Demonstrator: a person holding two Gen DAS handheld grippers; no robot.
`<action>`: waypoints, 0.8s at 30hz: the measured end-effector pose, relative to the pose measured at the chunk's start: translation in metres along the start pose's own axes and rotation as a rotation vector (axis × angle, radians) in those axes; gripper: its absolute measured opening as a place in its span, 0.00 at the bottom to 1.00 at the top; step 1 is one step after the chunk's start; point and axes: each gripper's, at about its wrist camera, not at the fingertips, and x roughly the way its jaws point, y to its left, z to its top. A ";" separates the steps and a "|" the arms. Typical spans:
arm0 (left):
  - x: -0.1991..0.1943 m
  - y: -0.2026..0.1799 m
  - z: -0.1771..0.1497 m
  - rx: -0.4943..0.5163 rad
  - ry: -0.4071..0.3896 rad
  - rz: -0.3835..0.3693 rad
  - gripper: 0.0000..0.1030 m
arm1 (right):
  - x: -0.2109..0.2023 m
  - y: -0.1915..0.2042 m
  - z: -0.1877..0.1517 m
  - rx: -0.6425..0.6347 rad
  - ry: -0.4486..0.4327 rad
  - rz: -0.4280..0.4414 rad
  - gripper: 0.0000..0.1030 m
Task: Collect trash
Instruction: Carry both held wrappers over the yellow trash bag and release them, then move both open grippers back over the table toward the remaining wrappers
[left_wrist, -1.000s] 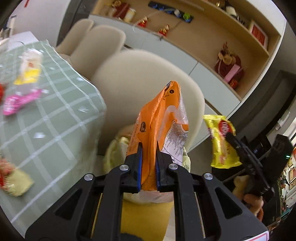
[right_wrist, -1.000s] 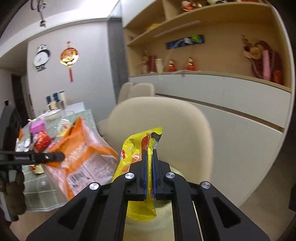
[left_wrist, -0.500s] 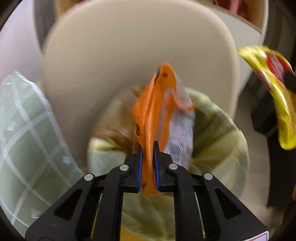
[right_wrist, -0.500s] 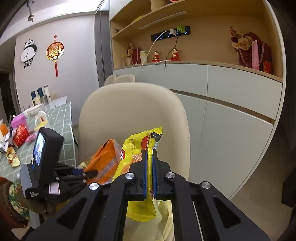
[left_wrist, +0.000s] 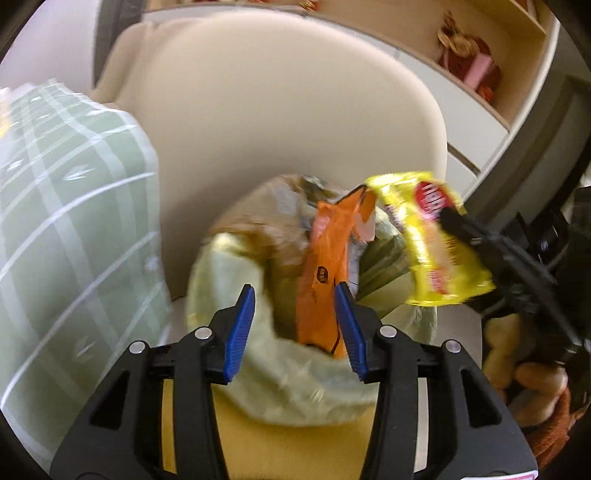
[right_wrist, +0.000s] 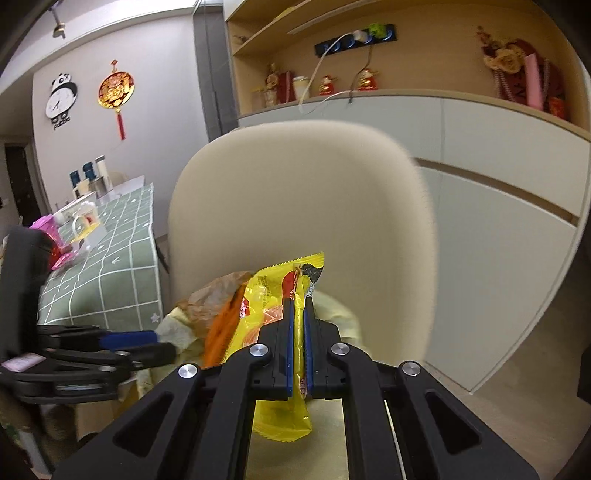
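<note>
My left gripper (left_wrist: 293, 301) is open over a trash bin lined with a pale yellow-green bag (left_wrist: 295, 384). The orange snack wrapper (left_wrist: 325, 266) stands between its blue pads, resting against the right pad and dropping into the bin. It also shows in the right wrist view (right_wrist: 221, 332). My right gripper (right_wrist: 300, 306) is shut on a yellow snack wrapper (right_wrist: 273, 306) and holds it above the bin's right side; that wrapper shows in the left wrist view (left_wrist: 436, 236) too. The left gripper (right_wrist: 155, 341) appears at the lower left of the right wrist view.
A beige chair back (left_wrist: 288, 122) rises right behind the bin. A table with a green checked cloth (left_wrist: 66, 206) is at the left, holding a pink wrapper (right_wrist: 62, 254) and cups. White cabinets with shelves (right_wrist: 498, 177) stand behind.
My left gripper has opened and let go of the orange wrapper, which sinks into the bin. My right gripper has moved closer over the bin with the yellow wrapper.
</note>
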 end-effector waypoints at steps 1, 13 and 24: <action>-0.006 0.001 -0.002 -0.010 -0.009 0.007 0.42 | 0.005 0.005 0.001 -0.003 0.005 0.010 0.06; -0.083 0.024 -0.025 -0.057 -0.129 0.043 0.49 | 0.093 0.040 -0.030 -0.082 0.344 0.006 0.06; -0.120 0.044 -0.048 -0.084 -0.167 0.070 0.55 | 0.029 0.034 -0.029 -0.027 0.208 -0.022 0.36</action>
